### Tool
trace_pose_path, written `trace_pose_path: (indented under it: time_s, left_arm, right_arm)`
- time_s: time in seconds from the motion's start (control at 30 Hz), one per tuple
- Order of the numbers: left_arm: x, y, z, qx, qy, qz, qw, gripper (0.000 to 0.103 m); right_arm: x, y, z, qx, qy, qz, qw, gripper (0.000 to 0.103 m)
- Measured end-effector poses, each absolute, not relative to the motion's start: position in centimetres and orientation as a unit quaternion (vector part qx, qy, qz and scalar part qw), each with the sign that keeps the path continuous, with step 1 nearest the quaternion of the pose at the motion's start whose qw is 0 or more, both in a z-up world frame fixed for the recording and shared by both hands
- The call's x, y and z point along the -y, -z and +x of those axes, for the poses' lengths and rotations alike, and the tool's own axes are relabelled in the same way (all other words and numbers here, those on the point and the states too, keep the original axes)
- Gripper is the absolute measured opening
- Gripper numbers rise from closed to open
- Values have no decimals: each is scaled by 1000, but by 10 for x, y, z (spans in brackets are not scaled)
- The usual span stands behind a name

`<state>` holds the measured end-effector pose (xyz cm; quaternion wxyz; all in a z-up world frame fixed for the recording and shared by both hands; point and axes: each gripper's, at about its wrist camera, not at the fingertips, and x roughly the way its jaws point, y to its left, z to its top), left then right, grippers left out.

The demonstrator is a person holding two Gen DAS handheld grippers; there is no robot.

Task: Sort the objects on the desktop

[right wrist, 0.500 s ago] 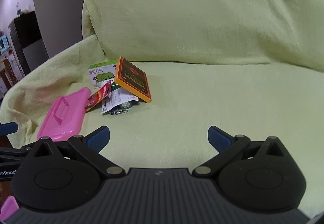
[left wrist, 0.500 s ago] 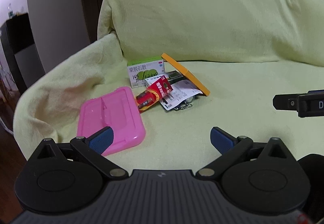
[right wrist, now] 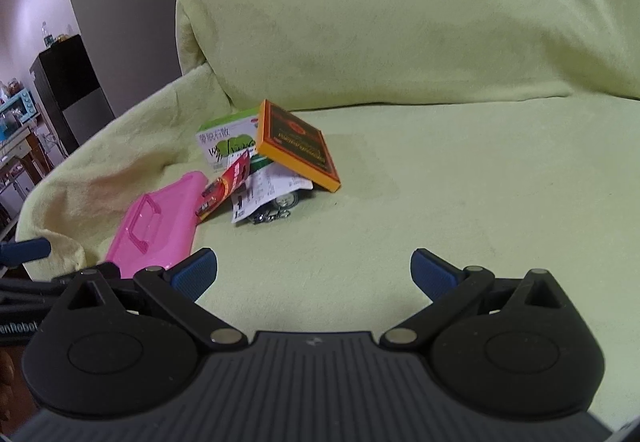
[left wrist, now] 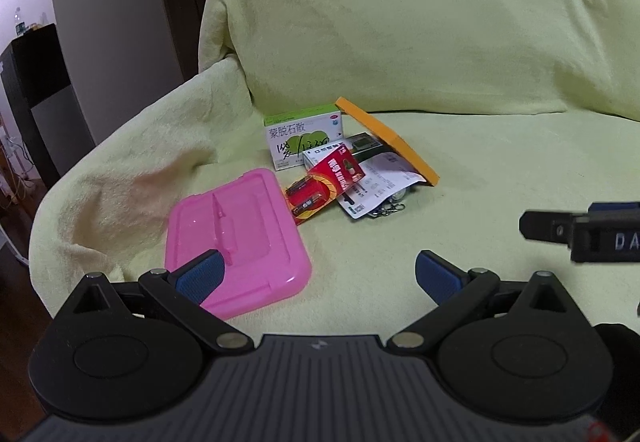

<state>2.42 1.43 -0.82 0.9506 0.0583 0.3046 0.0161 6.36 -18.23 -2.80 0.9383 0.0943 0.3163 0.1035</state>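
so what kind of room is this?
Likely a home living room: a sofa draped in a yellow-green cover, a dark cabinet by the wall, and a blue countertop oven on a shelf.

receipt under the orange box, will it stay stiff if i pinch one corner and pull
Probably not. The receipt looks like thin printed paper already curling, so it would likely flop and bend. Its far end is tucked under the tilted orange box, so pulling may tear it or drag the box down. It also lies over the keyring, which might snag.
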Motion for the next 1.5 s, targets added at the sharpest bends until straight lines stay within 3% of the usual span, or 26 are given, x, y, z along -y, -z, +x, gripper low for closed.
trace_pose_path:
  time_s: [0.4, 0.63, 1.5]
  left_arm:
    - [-24, 38, 21, -313, -20, 46, 948, 102]
    - [-33, 35, 14, -293, -21, 6, 956, 102]
    - [-18, 44, 25, -296, -13, 9, 955, 102]
  right_arm:
    - [176, 45, 63, -320, -95, 94, 938, 102]
    - [165, 46, 62, -326, -92, 56, 939, 102]
    - [176, 47, 61, -328, -86, 80, 937, 102]
